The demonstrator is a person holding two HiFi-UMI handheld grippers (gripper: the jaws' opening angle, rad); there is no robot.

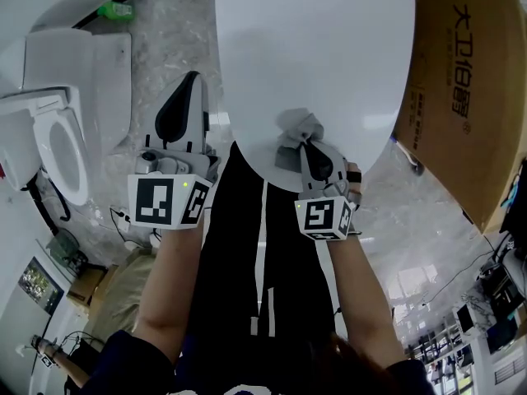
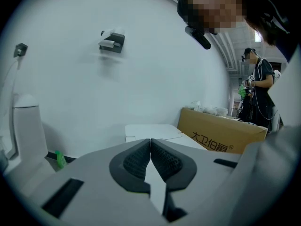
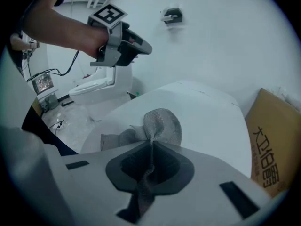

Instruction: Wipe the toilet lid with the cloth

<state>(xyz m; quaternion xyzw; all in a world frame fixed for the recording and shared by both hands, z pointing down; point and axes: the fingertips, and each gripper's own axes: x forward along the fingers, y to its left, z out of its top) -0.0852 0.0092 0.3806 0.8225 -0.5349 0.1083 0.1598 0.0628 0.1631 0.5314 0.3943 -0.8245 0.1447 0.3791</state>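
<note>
Right tool (image 3: 151, 144) pinches the cloth (image 3: 162, 124) over the toilet lid (image 3: 207, 112).

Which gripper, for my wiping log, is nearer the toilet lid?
Right. The right gripper holds the cloth over the toilet lid's near edge; the left gripper is off its left side.

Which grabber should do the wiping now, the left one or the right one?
Right. The right gripper is shut on the cloth, over the toilet lid. The left gripper is shut, empty, off beside the lid.
</note>
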